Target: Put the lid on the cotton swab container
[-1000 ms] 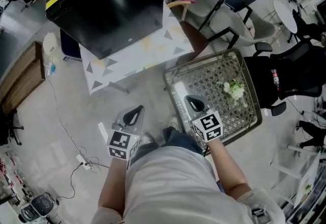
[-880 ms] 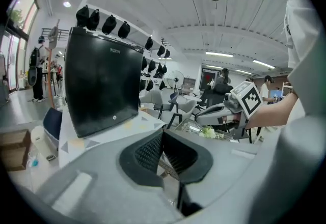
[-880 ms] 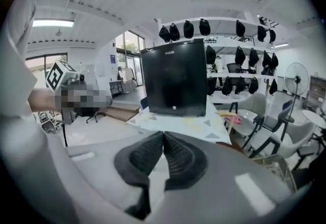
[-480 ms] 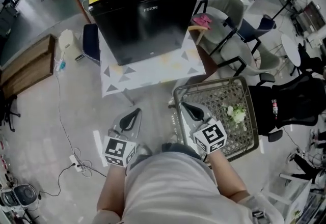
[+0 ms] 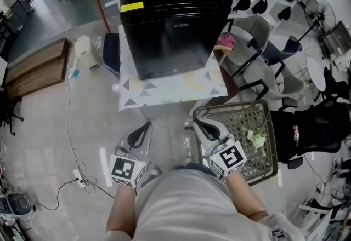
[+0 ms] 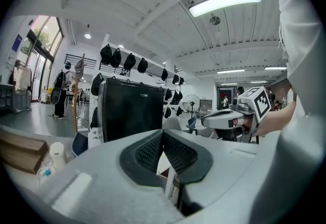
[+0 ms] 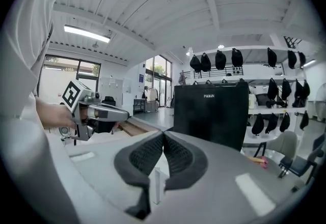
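Before the person's torso, the grey left gripper [image 5: 146,126] and the grey right gripper [image 5: 198,122] each have their jaws pressed together, with nothing between them. Beyond them a large black box [image 5: 170,21] stands on a white, triangle-patterned table [image 5: 164,91]. A grey wire-mesh basket [image 5: 241,119] lies just beside the right gripper. No view shows the cotton swab container.

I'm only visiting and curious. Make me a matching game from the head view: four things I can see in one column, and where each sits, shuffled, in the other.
Things:
1. black box
2. white-green bunch
3. wooden platform
4. pink cloth

Places:
A. inside the wire basket
B. on the floor, far left
C. on the patterned tablecloth
D. right of the black box, by the grey chairs

Pairs: 1-C, 2-A, 3-B, 4-D.
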Demonstrator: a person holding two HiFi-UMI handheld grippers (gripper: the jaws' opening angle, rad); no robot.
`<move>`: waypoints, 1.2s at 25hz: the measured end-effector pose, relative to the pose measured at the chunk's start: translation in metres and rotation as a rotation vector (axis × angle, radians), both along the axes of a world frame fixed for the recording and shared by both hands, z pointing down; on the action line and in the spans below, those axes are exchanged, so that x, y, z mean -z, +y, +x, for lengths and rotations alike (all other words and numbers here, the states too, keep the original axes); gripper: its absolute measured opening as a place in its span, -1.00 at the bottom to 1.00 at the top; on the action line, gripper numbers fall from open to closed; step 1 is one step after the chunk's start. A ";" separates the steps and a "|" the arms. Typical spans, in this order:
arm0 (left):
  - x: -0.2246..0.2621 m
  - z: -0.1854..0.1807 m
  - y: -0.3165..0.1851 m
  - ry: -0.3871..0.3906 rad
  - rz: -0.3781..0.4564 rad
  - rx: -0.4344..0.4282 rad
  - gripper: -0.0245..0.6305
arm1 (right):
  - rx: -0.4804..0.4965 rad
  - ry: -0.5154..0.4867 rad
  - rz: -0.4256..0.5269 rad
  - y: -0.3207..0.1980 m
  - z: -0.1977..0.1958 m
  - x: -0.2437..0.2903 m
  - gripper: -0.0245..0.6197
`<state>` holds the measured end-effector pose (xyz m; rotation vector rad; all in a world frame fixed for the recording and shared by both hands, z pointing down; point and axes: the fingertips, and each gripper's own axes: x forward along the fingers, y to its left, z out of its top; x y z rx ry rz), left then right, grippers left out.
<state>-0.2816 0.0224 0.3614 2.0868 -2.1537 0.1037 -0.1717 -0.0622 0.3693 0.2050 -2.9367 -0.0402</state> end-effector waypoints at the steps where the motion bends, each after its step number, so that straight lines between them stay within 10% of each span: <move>1: 0.002 -0.002 0.002 -0.002 0.004 0.008 -0.90 | 0.007 -0.005 0.001 0.002 -0.002 0.002 -0.91; 30: -0.006 0.011 0.003 0.000 -0.022 -0.012 -0.90 | -0.009 0.001 -0.027 0.004 0.003 -0.008 -0.91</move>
